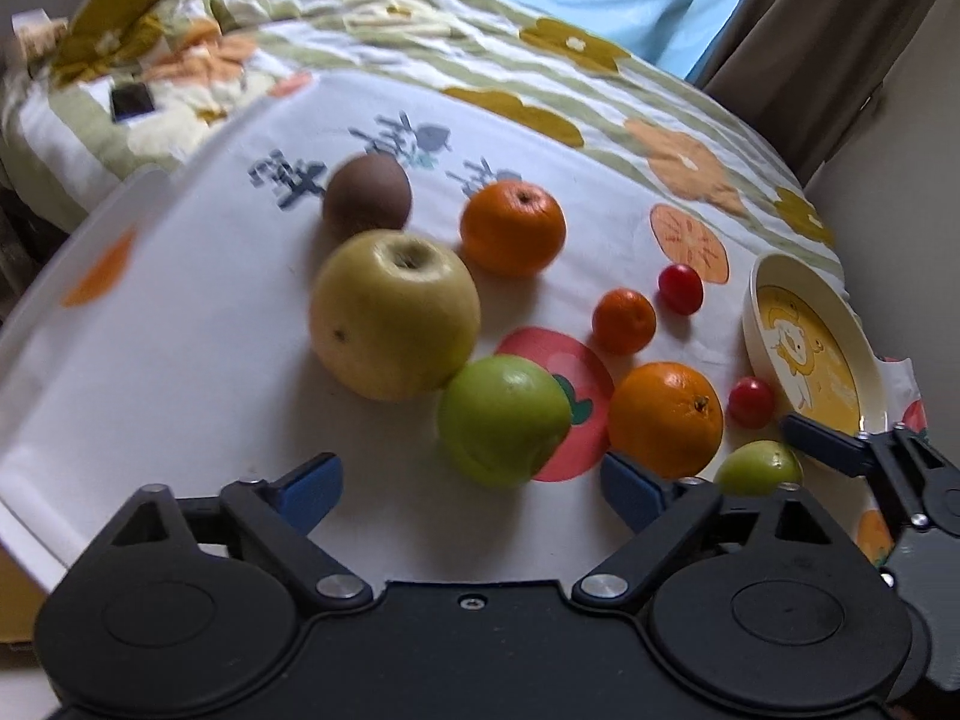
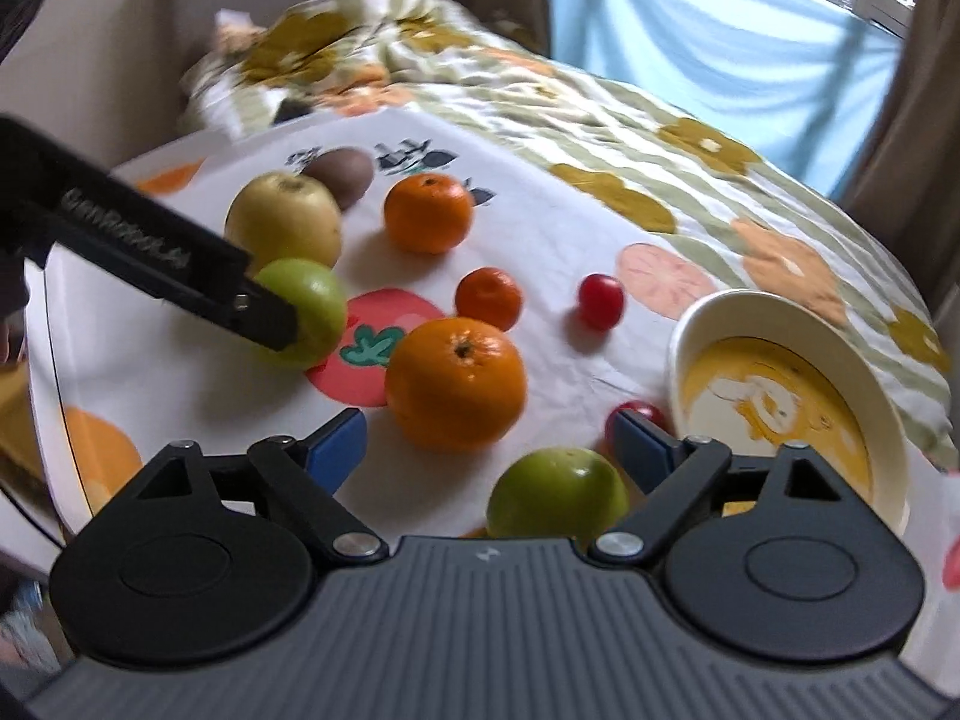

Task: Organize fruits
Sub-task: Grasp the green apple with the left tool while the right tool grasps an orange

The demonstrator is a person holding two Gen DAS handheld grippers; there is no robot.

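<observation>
Now both grippers, left gripper (image 1: pixel 471 489) and right gripper (image 2: pixel 489 444), wide over fruit

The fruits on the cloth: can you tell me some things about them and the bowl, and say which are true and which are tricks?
1. The bowl has fruit in it. False: it is empty, and all the fruit lies on the cloth.
2. There are two small red tomatoes. True.
3. The left gripper is squeezing the big yellow apple. False: its jaws are open and hold nothing.
4. The brown fruit sits behind the big yellow apple. True.
5. The right gripper is open, with a small green fruit near it. True.
</observation>
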